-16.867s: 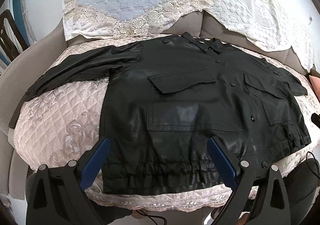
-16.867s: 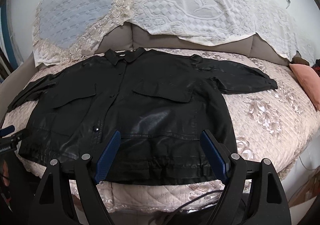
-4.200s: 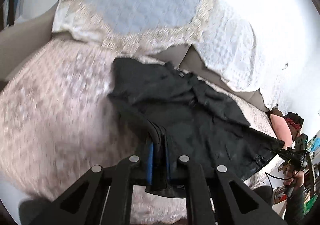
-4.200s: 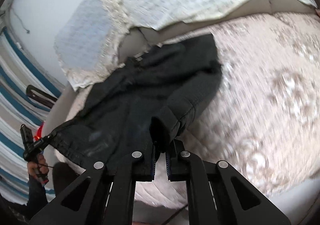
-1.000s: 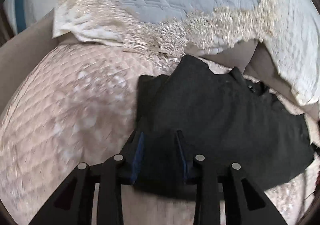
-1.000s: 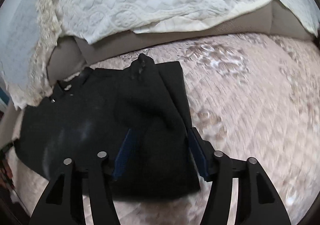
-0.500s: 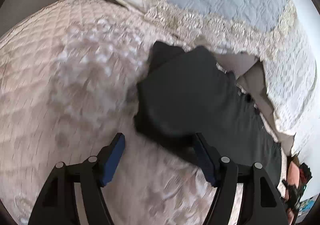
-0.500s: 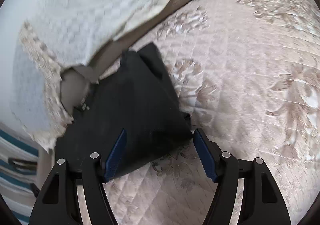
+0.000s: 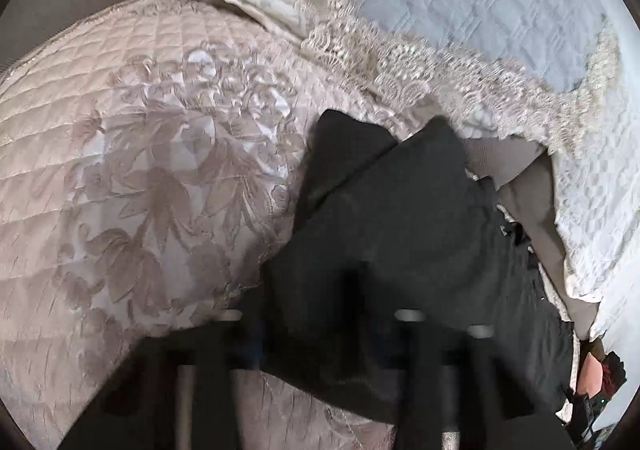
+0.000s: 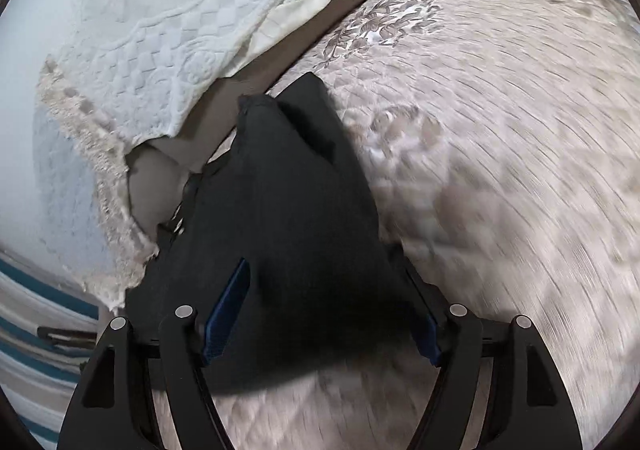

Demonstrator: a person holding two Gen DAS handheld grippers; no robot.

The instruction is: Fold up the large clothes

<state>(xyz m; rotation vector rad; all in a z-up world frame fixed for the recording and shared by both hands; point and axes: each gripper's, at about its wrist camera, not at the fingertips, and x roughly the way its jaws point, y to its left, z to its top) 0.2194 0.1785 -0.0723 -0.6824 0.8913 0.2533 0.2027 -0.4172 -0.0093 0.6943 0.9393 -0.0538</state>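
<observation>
With the black jacket [image 10: 288, 250] lying half-folded on the quilted bed [image 10: 500, 129], both closing tongs, right tongs [image 10: 320, 314] still apart, left tongs [image 9: 320, 334] too blurred to judge, should pinch each near corner squarely.

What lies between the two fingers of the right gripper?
In the right wrist view, a corner of the folded black jacket lies between the right gripper fingers, on the quilted cover.
</observation>
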